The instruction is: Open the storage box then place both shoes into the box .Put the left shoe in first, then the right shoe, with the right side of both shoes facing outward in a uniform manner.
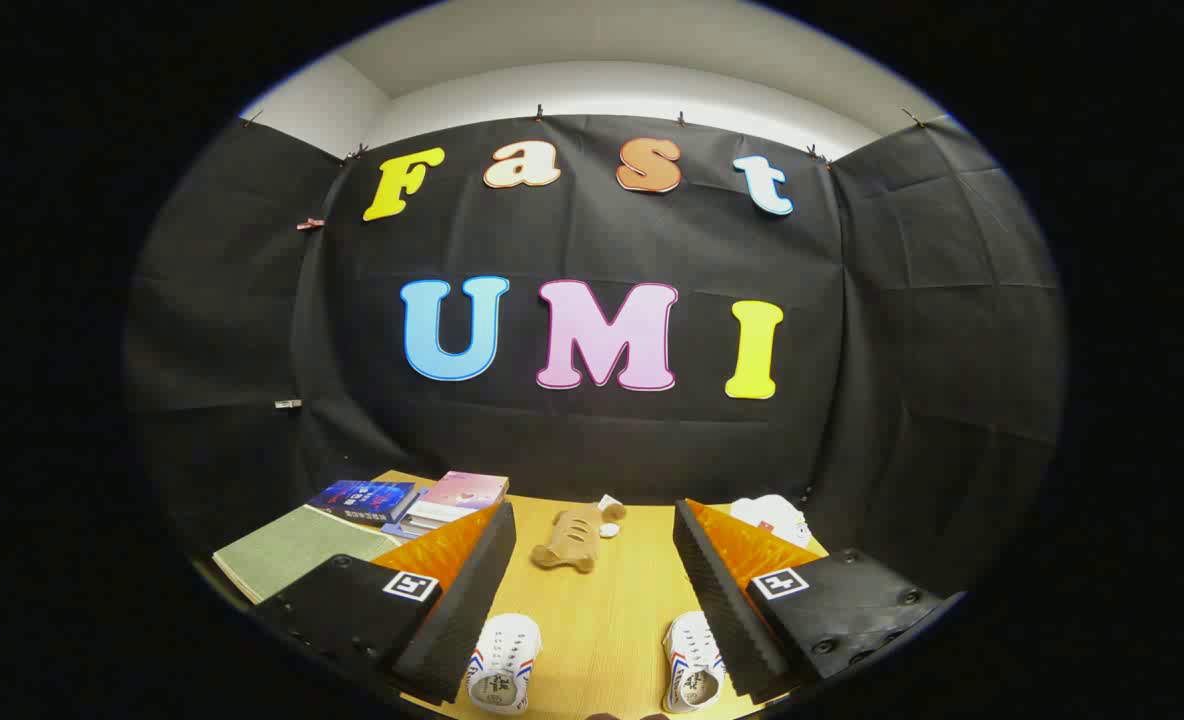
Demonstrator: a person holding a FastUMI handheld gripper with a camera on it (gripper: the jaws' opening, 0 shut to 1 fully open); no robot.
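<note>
The tool [592, 590] hovers above the wooden table [612, 620] with its two fingers spread wide apart, released and grasping nothing; neither finger touches any object. Two small white shoes with red and blue stripes lie on the table near the camera, in the gap between the fingers. The left-hand shoe [503, 662] sits just beside the inner face of the left finger [462, 600], and the right-hand shoe [693, 674] sits just beside the inner face of the right finger [722, 600]. Both shoes show their openings toward the camera, toes pointing away. Which is the left shoe and which the right cannot be told.

Farther away, beyond the fingertips and between them, a tan plush toy [572, 539] lies on the table, with a small white object [609, 529] touching its right side. To the far left rests a stack of books [412, 500], and nearer on that side a green book [292, 555]. To the far right, behind the right finger, a white thing [772, 518] sits partly hidden.
</note>
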